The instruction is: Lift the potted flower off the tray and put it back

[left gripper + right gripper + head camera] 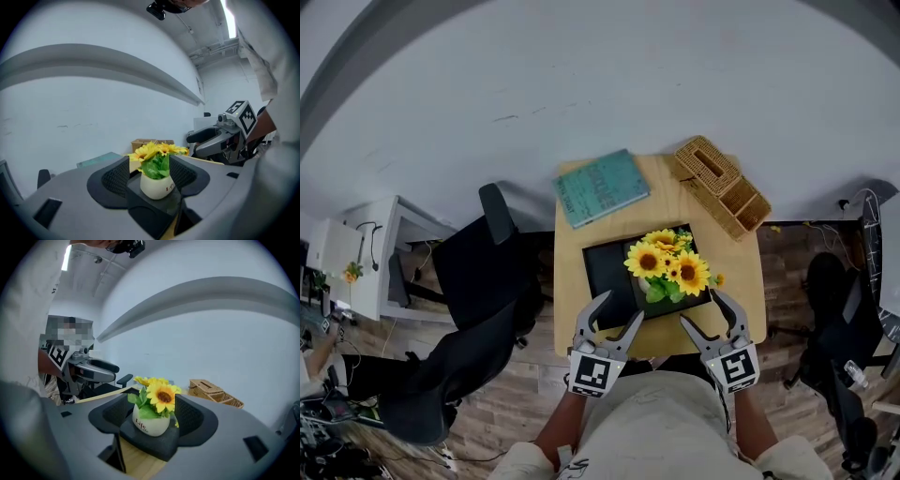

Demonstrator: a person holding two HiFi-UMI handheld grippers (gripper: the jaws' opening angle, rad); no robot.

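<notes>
My left gripper [622,307] hovers over the near edge of the surface [661,183]. Its jaws are spread wide and nothing is pressed between them. My right gripper [701,309] hangs just beside it on the right, its jaws also wide apart and empty. Both point away from me toward the tray [602,267].

The potted flower [668,262] stands upright on that black tray, toward its right end, with yellow blooms and green leaves above a white pot. In the left gripper view the pot shows in the gap between my jaws, but it sits farther off and the pads are clear of it. The right gripper view shows the same, with some lettering on the side of the pot.

The tray lies flat on the middle of the wooden surface. Beyond it a teal book [602,187] rests at the far left, and a wicker box [722,186] sits at an angle on the far right corner. A black office chair [478,272] stands on the wooden floor [787,272] to the left of the surface.
</notes>
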